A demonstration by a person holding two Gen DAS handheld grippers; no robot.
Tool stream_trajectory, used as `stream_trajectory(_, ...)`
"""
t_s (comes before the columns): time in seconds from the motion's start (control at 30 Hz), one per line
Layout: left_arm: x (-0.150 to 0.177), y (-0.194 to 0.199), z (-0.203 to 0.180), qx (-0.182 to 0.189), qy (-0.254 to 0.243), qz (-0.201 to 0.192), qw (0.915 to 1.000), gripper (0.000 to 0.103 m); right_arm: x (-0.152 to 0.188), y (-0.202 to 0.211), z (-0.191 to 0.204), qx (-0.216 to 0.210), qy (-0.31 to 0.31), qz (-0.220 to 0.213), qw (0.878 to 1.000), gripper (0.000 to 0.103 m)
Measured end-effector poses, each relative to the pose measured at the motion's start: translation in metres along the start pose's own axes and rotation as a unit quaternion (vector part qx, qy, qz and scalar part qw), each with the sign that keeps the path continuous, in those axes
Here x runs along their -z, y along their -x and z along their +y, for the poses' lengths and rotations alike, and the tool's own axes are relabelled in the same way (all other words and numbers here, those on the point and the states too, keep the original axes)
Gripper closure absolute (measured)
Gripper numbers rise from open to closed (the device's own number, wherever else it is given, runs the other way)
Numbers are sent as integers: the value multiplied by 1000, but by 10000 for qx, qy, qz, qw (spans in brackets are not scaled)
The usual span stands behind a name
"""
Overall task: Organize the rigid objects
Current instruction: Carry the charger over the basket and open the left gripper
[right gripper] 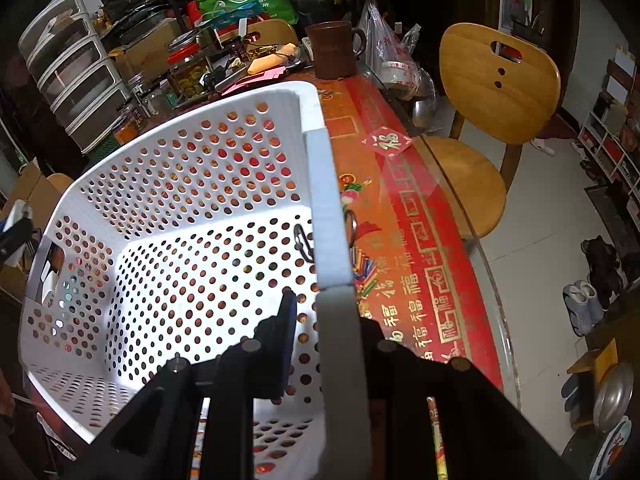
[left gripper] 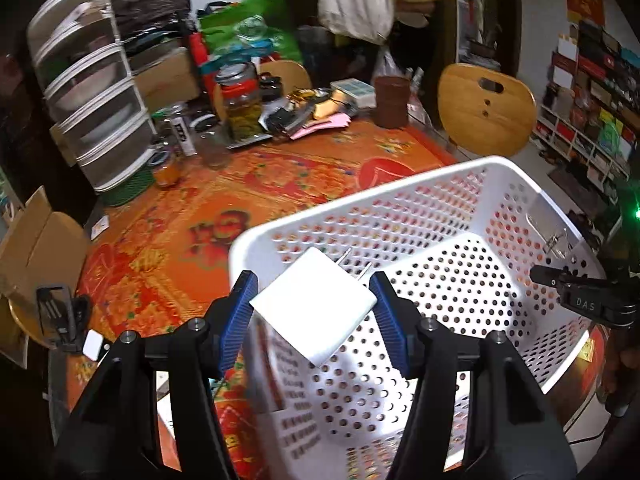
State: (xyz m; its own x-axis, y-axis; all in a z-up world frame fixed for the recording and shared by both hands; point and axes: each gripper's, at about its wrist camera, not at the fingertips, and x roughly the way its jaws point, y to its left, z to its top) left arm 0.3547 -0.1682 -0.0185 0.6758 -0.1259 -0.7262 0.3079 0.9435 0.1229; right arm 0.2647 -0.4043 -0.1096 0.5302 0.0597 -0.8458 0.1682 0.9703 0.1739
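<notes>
Gripping a white charger between its blue fingers, the left gripper holds it above the near rim of the white perforated basket. Right gripper is clamped tight on the basket's side rim, on the orange-clothed worktop.

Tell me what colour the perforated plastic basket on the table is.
White; the perforated plastic basket shows best in the right wrist view.
</notes>
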Motion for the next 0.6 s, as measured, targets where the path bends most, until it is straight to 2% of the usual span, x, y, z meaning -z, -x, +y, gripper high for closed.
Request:
stream_trajectory(0.23, 5, -23, -13, 75, -150, 309, 9994, 47, 3, 0, -1, -39, 7, 14, 10000, 83)
stream_trajectory(0.37, 12, -36, -11, 187, -69, 464, 9987, 47, 3, 0, -1, -32, 3, 14, 10000, 83)
stream_trajectory(0.43, 15, -34, -10, 194, -106, 412, 9989, 40, 4, 0, -1, -14, 0, 16, 10000, 83)
stream_trajectory(0.5, 17, -25, -10, 92, -203, 158, 9996, 10, 5, 1, -1, 13, -2, 24, 10000, 83)
stream_trajectory(0.6, 23, -1, -3, 84, -130, -201, 9997, 6, 4, 2, -2, 22, 0, 14, 10000, 83)
